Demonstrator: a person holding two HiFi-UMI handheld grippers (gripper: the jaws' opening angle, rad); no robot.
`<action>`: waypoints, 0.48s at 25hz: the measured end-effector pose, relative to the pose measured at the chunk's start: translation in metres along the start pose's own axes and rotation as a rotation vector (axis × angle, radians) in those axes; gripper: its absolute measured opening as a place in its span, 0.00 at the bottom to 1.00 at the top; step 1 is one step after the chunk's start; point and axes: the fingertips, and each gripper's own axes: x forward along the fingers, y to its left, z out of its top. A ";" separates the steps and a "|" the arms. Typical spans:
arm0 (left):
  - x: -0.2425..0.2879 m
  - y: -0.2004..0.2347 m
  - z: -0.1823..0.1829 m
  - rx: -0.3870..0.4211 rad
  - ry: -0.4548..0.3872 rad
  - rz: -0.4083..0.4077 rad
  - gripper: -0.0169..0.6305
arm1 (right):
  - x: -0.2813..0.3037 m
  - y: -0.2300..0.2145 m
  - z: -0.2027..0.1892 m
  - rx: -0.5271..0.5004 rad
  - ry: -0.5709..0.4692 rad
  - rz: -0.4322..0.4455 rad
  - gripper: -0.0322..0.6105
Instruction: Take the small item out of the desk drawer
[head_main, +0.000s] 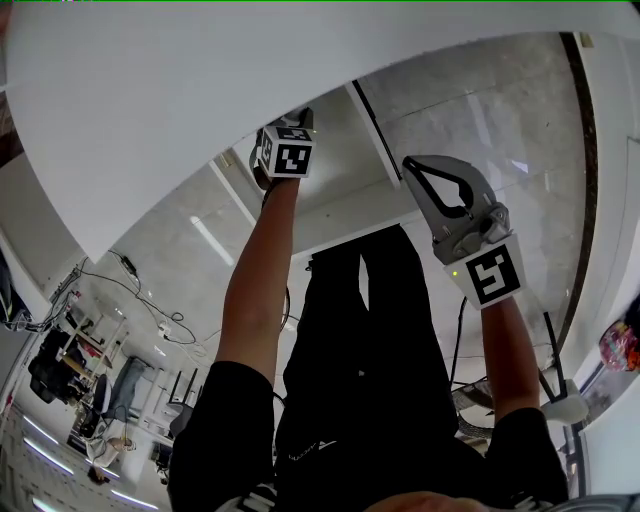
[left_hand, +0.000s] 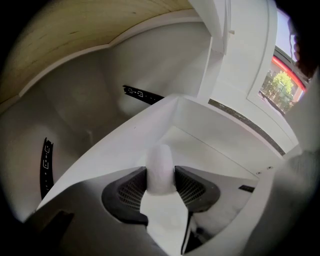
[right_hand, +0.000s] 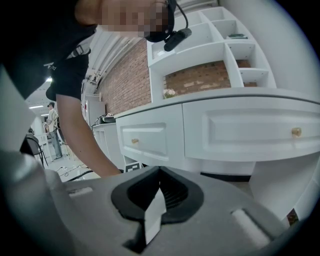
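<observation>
In the left gripper view a small white round-topped item (left_hand: 161, 159) stands between the dark ribbed pads (left_hand: 131, 191) of my left gripper (left_hand: 161, 175), which touch it on both sides. It sits inside the white desk drawer (left_hand: 215, 145), near the drawer's corner. In the head view the left gripper (head_main: 290, 126) reaches under the white desk top (head_main: 150, 100); its jaws are hidden behind its marker cube. My right gripper (head_main: 412, 165) is held up in front of the desk, to the right and apart from the drawer. It (right_hand: 159, 172) is shut with nothing in it.
A black slide rail (left_hand: 142, 94) runs along the cavity wall behind the drawer. The right gripper view faces a white cabinet (right_hand: 240, 130) with brass knobs (right_hand: 296, 132) and shelves (right_hand: 220, 35) above it. A person's bare arm (right_hand: 85, 145) crosses at left. Cables (head_main: 150, 310) lie on the floor.
</observation>
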 end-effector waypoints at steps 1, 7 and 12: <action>-0.006 -0.003 0.002 0.000 -0.010 -0.010 0.29 | 0.000 0.002 0.002 0.001 0.000 0.002 0.05; -0.076 -0.027 0.014 -0.008 -0.115 -0.089 0.29 | -0.001 0.018 0.030 -0.009 -0.014 0.011 0.05; -0.172 -0.051 0.033 -0.033 -0.268 -0.147 0.29 | -0.013 0.039 0.070 -0.017 -0.032 0.002 0.05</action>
